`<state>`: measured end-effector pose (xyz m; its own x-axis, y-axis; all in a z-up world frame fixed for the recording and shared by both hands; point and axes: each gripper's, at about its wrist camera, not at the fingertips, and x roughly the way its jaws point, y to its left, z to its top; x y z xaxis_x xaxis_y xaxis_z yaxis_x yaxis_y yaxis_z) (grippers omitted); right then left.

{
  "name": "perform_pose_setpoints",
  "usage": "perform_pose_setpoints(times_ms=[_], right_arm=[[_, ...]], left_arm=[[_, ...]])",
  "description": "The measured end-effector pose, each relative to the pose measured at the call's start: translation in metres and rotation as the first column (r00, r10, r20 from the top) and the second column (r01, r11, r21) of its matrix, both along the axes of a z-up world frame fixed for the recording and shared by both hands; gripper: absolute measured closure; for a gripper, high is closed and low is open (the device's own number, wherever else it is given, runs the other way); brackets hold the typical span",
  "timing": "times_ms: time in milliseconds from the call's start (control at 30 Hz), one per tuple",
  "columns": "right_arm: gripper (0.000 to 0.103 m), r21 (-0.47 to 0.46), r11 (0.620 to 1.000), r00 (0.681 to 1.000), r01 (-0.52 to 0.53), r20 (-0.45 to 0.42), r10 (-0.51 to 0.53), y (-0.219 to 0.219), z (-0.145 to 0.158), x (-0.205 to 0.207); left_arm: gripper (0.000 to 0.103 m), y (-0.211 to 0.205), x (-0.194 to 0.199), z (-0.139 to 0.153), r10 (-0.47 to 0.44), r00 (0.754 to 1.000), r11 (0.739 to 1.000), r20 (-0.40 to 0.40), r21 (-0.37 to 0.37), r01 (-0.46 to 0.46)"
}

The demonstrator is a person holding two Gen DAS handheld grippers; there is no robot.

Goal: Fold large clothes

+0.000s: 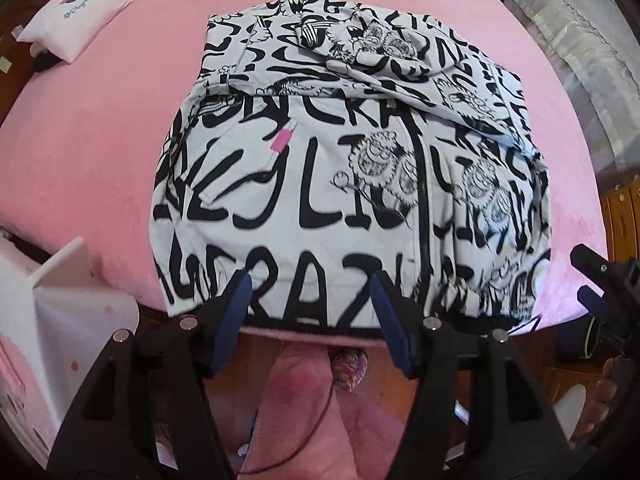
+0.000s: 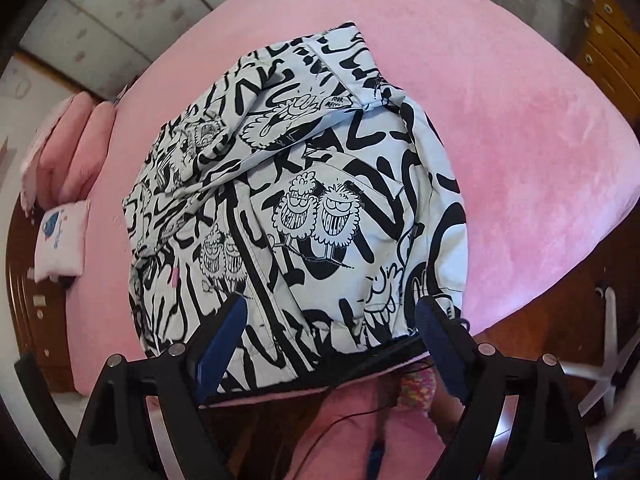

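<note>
Matt printed cloth jacket (image 1: 320, 184), seemingly cotton

A pink plush bedspread (image 1: 100, 128) covers the bed and fills most of both views. At its far left lie a small white printed pillow (image 1: 74, 26) and pink cushions (image 2: 76, 148). A wooden floor (image 2: 532, 332) shows around the bed, with wooden drawers (image 2: 608, 44) far right and a white chair base (image 2: 600, 364) near right.

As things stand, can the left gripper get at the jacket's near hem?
Probably yes. The left gripper is open and empty, right above the black hem of the folded jacket; nothing lies between its fingers and the cloth.
</note>
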<state>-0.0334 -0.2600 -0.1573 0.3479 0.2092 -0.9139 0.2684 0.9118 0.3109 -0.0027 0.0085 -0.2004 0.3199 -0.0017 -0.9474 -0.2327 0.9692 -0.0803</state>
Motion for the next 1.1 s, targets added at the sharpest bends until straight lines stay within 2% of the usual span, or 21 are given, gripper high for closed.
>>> perform_pose_setpoints(times_ms=[267, 567, 733, 867, 967, 1100], right_arm=[[0.015, -0.126, 0.972, 0.977, -0.2, 0.045, 0.207, 0.024, 0.024, -0.033], [0.015, -0.083, 0.954, 0.956, -0.287, 0.04, 0.291, 0.048, 0.021, -0.041], [0.015, -0.049, 0.962, 0.962, -0.27, 0.021, 0.271, 0.04, 0.007, -0.032], [0.015, -0.121, 0.962, 0.97, -0.243, -0.048, 0.239, 0.021, -0.024, -0.023], [0.015, -0.146, 0.964, 0.973, -0.22, -0.101, 0.207, 0.004, -0.052, -0.016], [0.015, -0.17, 0.977, 0.982, -0.129, -0.157, 0.102, -0.03, -0.083, -0.009]], left_arm=[[0.044, -0.007, -0.025, 0.019, -0.011, 1.0, 1.0, -0.001, -0.014, 0.011], [0.043, -0.003, -0.032, 0.017, -0.035, 0.999, 0.999, 0.009, 0.001, 0.035], [0.041, 0.01, -0.02, -0.007, -0.015, 1.0, 1.0, -0.019, -0.014, 0.015], [0.041, 0.027, -0.009, -0.038, -0.014, 0.999, 0.998, -0.052, -0.06, 0.011], [0.041, 0.043, -0.004, -0.07, 0.011, 0.993, 0.997, -0.114, -0.08, -0.02], [0.041, 0.061, -0.006, -0.096, 0.065, 0.984, 0.998, -0.165, -0.002, -0.066]])
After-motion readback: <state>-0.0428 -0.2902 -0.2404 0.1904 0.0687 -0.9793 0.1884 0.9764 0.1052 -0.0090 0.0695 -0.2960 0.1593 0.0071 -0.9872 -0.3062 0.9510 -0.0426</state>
